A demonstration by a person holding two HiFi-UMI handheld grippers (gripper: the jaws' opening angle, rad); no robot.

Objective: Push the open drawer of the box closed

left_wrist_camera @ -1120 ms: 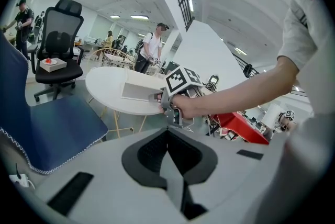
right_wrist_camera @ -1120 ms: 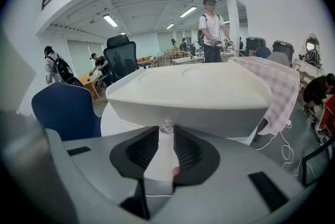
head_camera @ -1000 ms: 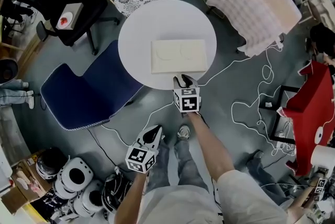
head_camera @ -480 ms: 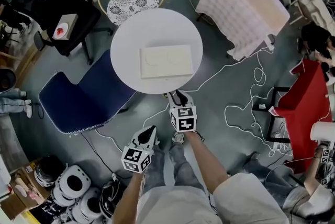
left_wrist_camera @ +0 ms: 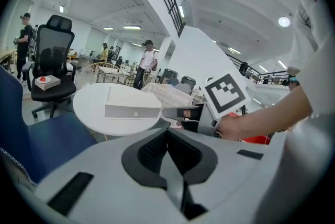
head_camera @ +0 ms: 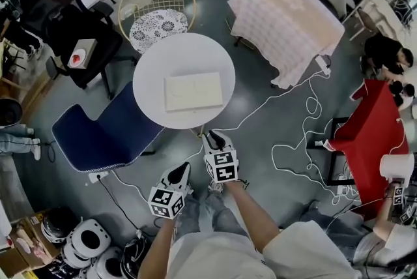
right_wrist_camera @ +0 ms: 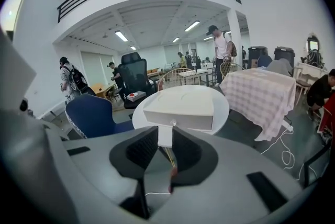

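Pointing toward the box, the right gripper hangs over the floor just off the near edge of the counter, touching nothing. Its jaws stand partly apart and have just been closing. Nothing is between them; only the counter's pedestal shows through the gap in the right gripper view.

The left gripper is lower and to the left, well short of the counter, its jaws together and empty.

The box is flat, cream-white and rectangular, and lies near the middle of the round white counter, long side toward the person. The drawer fills the near face, its front flush with the box, with a small round knob at mid-width. In the left gripper view the box shows the same closed face.

Surroundings:
- The blue chair is tucked against the counter's left side.
- The wire chair with a patterned cushion is beyond the counter.
- A checked cloth is draped over furniture to the right.
- White cable loops across the floor, right of the right gripper.
- A black office chair is at far left.
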